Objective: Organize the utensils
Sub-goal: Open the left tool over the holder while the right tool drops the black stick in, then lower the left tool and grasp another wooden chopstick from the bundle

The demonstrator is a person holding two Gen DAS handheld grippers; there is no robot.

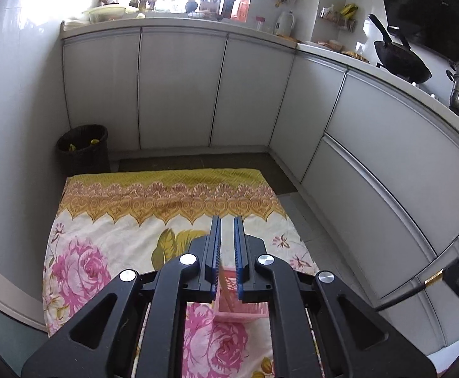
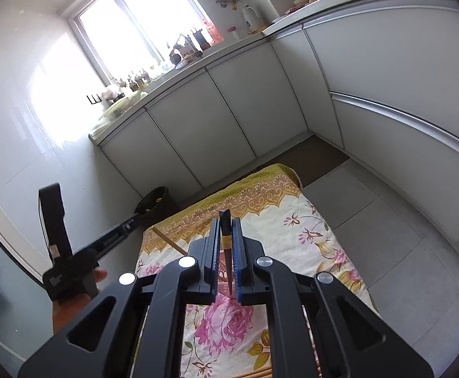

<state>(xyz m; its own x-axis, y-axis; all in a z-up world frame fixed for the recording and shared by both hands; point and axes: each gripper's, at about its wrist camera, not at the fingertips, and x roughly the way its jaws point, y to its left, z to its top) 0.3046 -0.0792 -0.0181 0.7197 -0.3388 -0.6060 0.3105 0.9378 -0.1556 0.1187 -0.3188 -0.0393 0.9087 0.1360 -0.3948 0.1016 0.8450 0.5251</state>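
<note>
The left tool (image 1: 226, 245) hangs over the flowered cloth (image 1: 110, 230) that covers the table. Its jaws are nearly shut, and a thin brownish stick (image 1: 220, 275), probably a chopstick, seems to run between them near the base; blur makes the hold uncertain. Just below it stands a pink box (image 1: 240, 310), partly hidden by the tool's frame, which looks like the holder for the utensils. If the stick is only lightly pinched, it could swing or slip as the tool tips down, and miss the box opening.

The right tool (image 2: 226, 236) is closed on a dark chopstick (image 2: 225, 220) with a yellow band, its blunt end poking past the fingertips and its thin end pointing back toward the cloth. Since it is held near one end, a nudge against the box rim could twist it loose. More pale sticks (image 2: 262, 373) lie at the bottom edge of the right view. The person's left hand (image 2: 72, 299) works close by, so the two tools could collide over the box.
</note>
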